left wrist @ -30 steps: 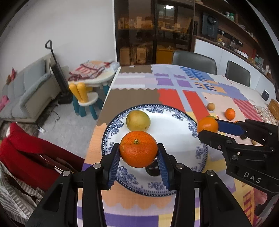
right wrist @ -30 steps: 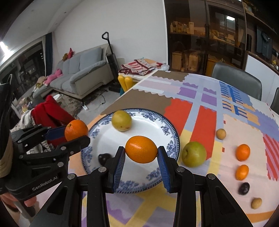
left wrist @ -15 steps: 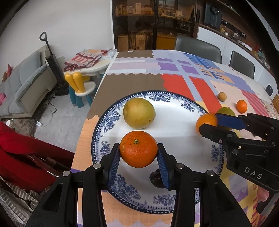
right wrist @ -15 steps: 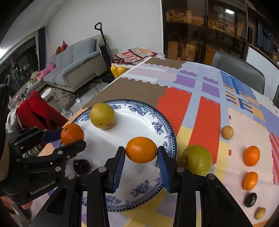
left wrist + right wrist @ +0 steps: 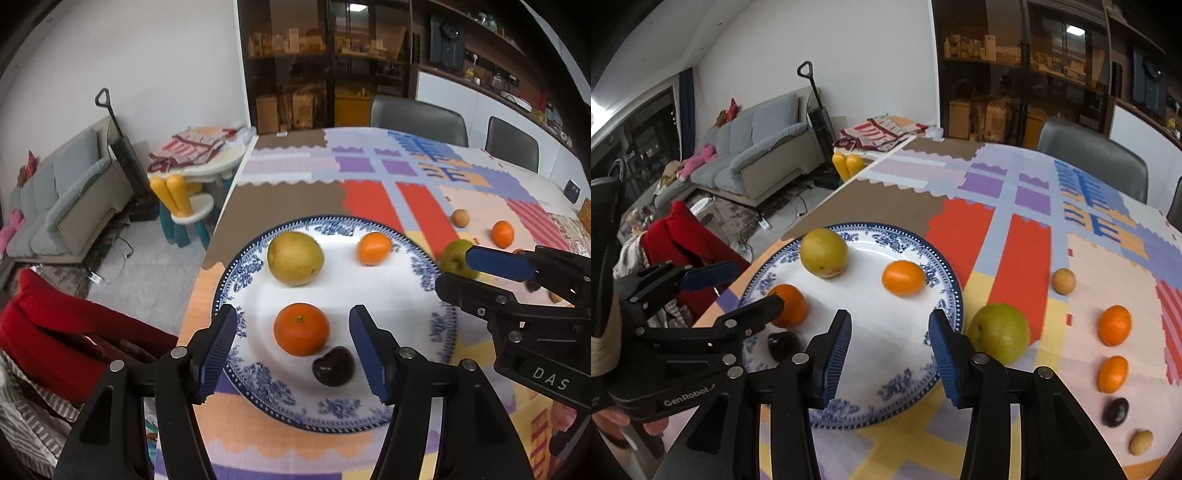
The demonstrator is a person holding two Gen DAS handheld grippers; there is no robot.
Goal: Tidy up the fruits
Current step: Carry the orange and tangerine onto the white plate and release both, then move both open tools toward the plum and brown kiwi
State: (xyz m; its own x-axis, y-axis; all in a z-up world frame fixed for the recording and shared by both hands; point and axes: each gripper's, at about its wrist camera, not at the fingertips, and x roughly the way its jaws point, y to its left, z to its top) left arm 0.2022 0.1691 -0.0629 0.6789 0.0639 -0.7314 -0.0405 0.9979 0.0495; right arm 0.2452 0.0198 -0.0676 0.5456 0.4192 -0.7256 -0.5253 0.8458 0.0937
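Two hand-held tools hang over a blue-patterned plate (image 5: 439, 339) on a patchwork-covered bench (image 5: 1015, 236), each spread wide and holding nothing. The left tool (image 5: 293, 350) brackets an orange (image 5: 301, 328) that sits on the plate untouched by either pad; the right tool (image 5: 890, 354) points toward a smaller orange (image 5: 903, 277) resting farther in. A yellow pear (image 5: 823, 257) and a dark plum (image 5: 333, 366) share the plate, so four fruits appear gathered.

By this reckoning the job is under halfway: a green pear (image 5: 999, 333) lies just beside the rim, and six more (two oranges, a second plum, three small brown fruits of uncertain kind) wait well apart on the cloth. From the left camera the right tool hides most of those strays, and the frame edges crop the bench's near end.
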